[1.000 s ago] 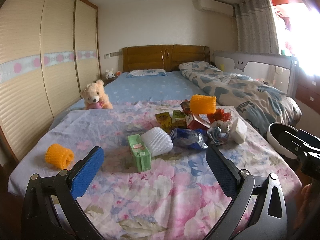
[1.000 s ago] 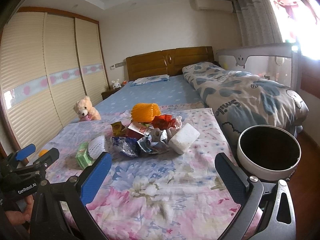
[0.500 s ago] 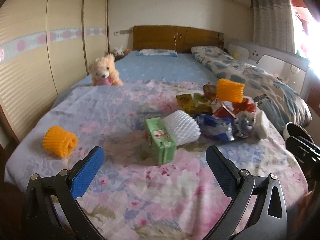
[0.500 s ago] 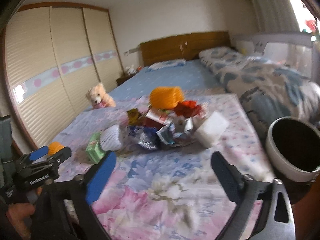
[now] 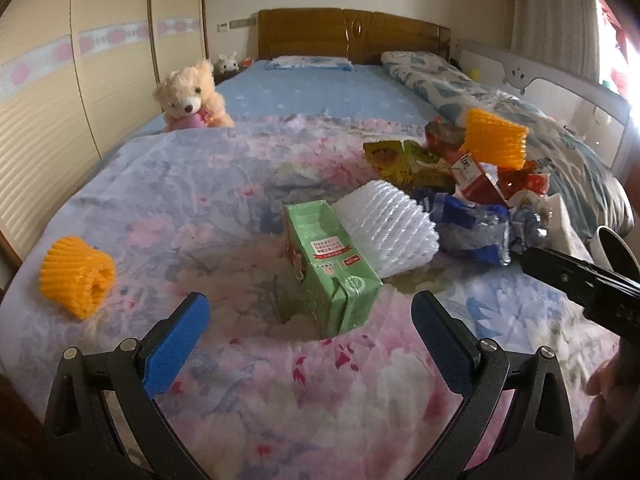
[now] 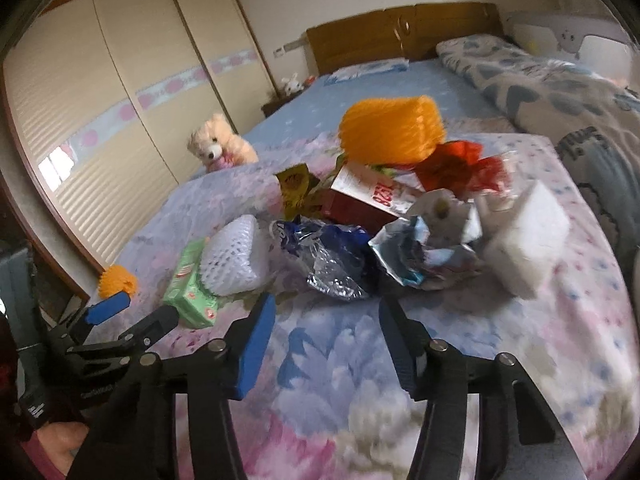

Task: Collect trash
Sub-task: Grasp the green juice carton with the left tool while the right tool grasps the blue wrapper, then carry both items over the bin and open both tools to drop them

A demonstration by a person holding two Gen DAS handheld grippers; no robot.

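A pile of trash lies on the floral sheet (image 5: 224, 216). Just ahead of my left gripper (image 5: 308, 340), which is open and empty, stands a green carton (image 5: 332, 264) with a white foam net (image 5: 384, 228) beside it. An orange foam net (image 5: 76, 276) lies alone at the left. My right gripper (image 6: 326, 340) hovers before a blue wrapper (image 6: 332, 256); its jaws are closing with nothing between them. Behind sit crumpled silver foil (image 6: 424, 256), a white block (image 6: 528, 236), a red box (image 6: 368, 200) and another orange foam net (image 6: 392, 128). The left gripper (image 6: 132, 314) shows at lower left.
A teddy bear (image 5: 188, 96) sits at the far left of the bed, near the wardrobe (image 5: 48, 100). A rolled quilt (image 6: 560, 92) lies along the right side. A white bin's rim (image 5: 616, 248) peeks past the bed's right edge, behind the right gripper (image 5: 580, 280).
Both grippers have come forward and down toward the trash, which now looks larger. The right jaws have narrowed. The bin has left the right wrist view.
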